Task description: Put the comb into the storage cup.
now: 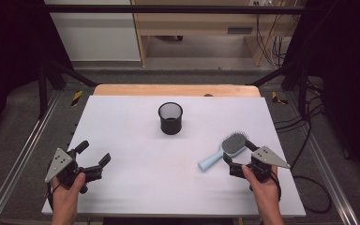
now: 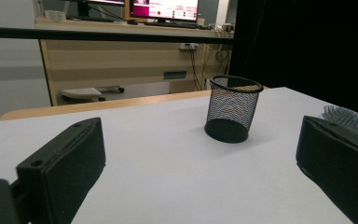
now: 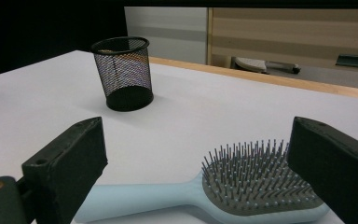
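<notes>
A light-blue hairbrush (image 1: pixel 221 152) lies bristles up on the white table (image 1: pixel 136 187) at the right, its handle pointing to the lower left. My right gripper (image 1: pixel 238 151) stands open with its jaws on either side of the brush head, and the pads do not press on it. In the right gripper view the hairbrush (image 3: pixel 242 186) lies low between the jaws of the right gripper (image 3: pixel 198 144). A black mesh cup (image 1: pixel 170 118) stands upright at mid-table. My left gripper (image 1: pixel 93 153) is open and empty at the front left, facing the mesh cup (image 2: pixel 233 109).
A wooden strip (image 1: pixel 176 90) edges the table's far side. Metal frame rails (image 1: pixel 18 159) run along both sides. Cables (image 1: pixel 309 140) trail on the floor at the right. Cabinets (image 1: pixel 192 28) stand beyond the table.
</notes>
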`<state>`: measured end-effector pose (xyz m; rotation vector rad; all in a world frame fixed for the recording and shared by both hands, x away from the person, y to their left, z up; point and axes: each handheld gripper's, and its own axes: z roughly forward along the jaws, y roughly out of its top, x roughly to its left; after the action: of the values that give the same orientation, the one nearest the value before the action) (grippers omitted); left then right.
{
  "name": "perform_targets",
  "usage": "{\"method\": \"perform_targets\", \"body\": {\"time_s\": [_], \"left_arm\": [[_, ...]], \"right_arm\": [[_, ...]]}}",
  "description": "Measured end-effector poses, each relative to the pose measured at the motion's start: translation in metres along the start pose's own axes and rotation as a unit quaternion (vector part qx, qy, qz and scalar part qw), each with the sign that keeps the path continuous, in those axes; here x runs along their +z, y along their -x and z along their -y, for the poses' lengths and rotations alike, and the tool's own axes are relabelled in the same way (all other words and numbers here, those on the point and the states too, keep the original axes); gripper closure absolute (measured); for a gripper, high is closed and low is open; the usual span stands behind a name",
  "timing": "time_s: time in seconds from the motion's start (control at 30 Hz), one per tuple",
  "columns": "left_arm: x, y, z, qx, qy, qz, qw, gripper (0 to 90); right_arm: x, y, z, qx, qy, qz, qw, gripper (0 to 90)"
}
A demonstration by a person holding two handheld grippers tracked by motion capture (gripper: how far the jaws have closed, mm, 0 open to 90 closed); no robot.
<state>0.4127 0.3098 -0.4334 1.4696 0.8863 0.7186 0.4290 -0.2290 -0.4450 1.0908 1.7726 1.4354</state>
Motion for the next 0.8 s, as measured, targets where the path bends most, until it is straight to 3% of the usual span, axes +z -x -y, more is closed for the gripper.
{"method": "perform_targets", "body": {"time_s": [0.13,0.4,0.5,0.6,0.63,0.73,0.8], "left_arm": [[-0.001,-0.001,0.0,-0.001,0.002,-0.009,1.0,1.5],[-0.001,0.002,0.0,0.003,-0.002,-0.005,1.0,1.5],[-0.003,0.003,0.001,0.0,0.0,-0.005,1.0,1.5],[-0.004,0.003,0.001,0.001,0.0,-0.004,1.0,1.5],[-0.004,0.003,0.001,0.001,0.001,-0.004,1.0,1.5],[-0.004,0.003,0.001,0.0,0.001,-0.006,1.0,1.4],[-0.004,0.003,0.001,-0.001,0.001,-0.007,1.0,1.5]], "right_arm": [[-0.001,0.001,0.0,0.004,-0.002,0.005,1.0,5.0],[-0.004,0.004,-0.002,0.024,-0.009,0.022,0.9994,5.4],[-0.003,0.008,-0.005,0.023,-0.025,0.037,0.9987,13.5],[-0.004,0.018,-0.014,0.029,-0.024,0.046,0.9982,29.5],[-0.004,0.02,-0.018,0.026,-0.027,0.049,0.9981,31.1],[-0.003,0.028,-0.034,-0.006,-0.037,0.054,0.9979,41.3],[0.0,0.035,-0.044,-0.011,-0.037,0.053,0.9978,45.8]]}}
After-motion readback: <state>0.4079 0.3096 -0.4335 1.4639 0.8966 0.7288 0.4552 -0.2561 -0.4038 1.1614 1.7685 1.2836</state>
